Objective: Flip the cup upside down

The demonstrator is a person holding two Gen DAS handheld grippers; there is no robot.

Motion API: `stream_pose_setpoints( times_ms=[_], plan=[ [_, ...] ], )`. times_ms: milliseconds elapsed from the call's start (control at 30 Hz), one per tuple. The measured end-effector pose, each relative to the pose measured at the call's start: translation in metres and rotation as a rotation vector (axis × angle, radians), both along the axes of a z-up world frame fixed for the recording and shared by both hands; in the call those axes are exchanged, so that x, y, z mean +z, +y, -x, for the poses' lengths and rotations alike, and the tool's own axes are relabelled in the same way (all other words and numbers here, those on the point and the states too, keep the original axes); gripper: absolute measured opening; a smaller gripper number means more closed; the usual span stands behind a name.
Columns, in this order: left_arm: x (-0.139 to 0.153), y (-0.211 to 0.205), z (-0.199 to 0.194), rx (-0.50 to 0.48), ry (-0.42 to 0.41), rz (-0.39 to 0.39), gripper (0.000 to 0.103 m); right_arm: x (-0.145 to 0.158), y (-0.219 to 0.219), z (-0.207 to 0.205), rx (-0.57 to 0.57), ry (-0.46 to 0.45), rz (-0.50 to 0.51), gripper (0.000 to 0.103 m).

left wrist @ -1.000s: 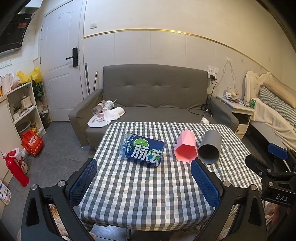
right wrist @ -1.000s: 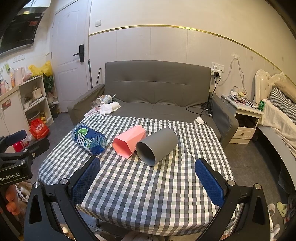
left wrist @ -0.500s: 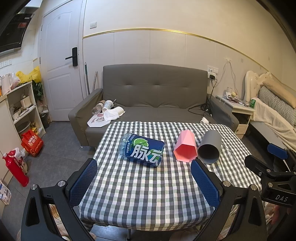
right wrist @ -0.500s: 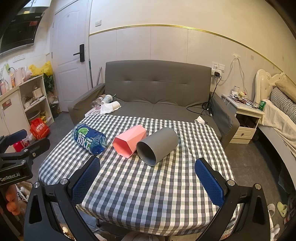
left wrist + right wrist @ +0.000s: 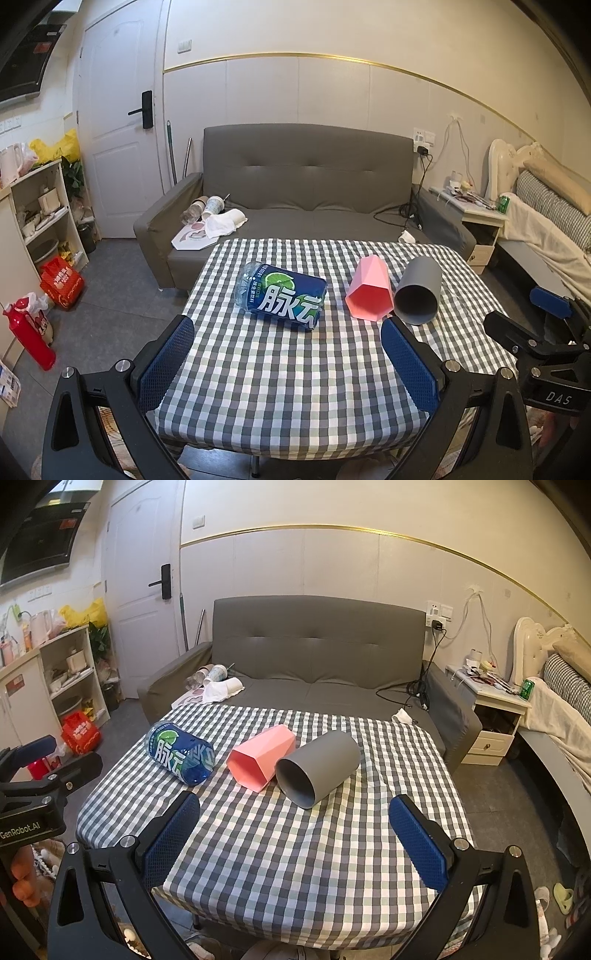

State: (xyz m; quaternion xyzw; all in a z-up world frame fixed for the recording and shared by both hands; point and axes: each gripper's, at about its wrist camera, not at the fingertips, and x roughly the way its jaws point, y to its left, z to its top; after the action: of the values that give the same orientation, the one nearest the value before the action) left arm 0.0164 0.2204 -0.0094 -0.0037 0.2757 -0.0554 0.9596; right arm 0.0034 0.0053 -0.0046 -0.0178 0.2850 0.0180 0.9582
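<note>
Two cups lie on their sides on our bench (image 5: 295,387), near the middle of the checked cloth. The pink cup (image 5: 369,291) (image 5: 263,756) is faceted, and its open mouth faces toward us. Just beside it on the right lies the grey cup (image 5: 419,291) (image 5: 318,768), a plain cylinder, its mouth also turned our way; the two rims look close enough to touch, though we cannot tell for sure. To the left of the pink cup, a little apart, a blue drink bottle (image 5: 284,295) (image 5: 181,753) with a lime on its label and white lettering lies on its side too.

Our left gripper (image 5: 288,362) hangs over the near edge of the bench with its blue pads spread wide, holding nothing; the bottle and the pink cup sit beyond the gap between them. Our right gripper (image 5: 295,834) is likewise spread wide and holds nothing, with the grey cup straight ahead of it and clear of both pads. Each gripper shows at the edge of the other's view: the right one (image 5: 546,332) off the bench's right side, the left one (image 5: 37,786) off its left side.

Behind the bench stands a grey sofa (image 5: 306,192) (image 5: 317,653) with cups and paper piled at its left end. A white nightstand (image 5: 495,716) stands to the right of it.
</note>
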Motion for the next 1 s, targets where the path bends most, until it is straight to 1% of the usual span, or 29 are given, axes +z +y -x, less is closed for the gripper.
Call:
stream_pose_setpoints(
  times_ms=[233,300,467,567,667,833,1000],
  plan=[
    [-0.007,-0.001,-0.004,0.000,0.021,0.000,0.103,-0.003,0.001,-0.006,0.010,0.014,0.001,0.103],
    [-0.005,0.002,-0.003,0.004,0.011,0.009,0.103,-0.003,0.003,-0.008,0.016,0.015,0.004,0.103],
    [-0.001,0.013,-0.011,0.022,0.030,0.039,0.103,-0.007,0.009,-0.018,0.052,0.063,0.005,0.103],
    [0.003,0.023,-0.019,0.052,0.038,0.048,0.103,-0.012,0.019,-0.027,0.101,0.098,0.019,0.103],
    [0.001,0.035,-0.033,0.090,0.060,0.026,0.103,-0.016,0.031,-0.039,0.155,0.115,0.042,0.103],
    [-0.010,0.062,-0.061,0.154,0.127,0.013,0.103,-0.025,0.061,-0.078,0.283,0.172,0.065,0.103],
    [-0.026,0.087,-0.084,0.202,0.193,-0.014,0.103,-0.036,0.104,-0.126,0.422,0.211,0.144,0.103]
  ],
)
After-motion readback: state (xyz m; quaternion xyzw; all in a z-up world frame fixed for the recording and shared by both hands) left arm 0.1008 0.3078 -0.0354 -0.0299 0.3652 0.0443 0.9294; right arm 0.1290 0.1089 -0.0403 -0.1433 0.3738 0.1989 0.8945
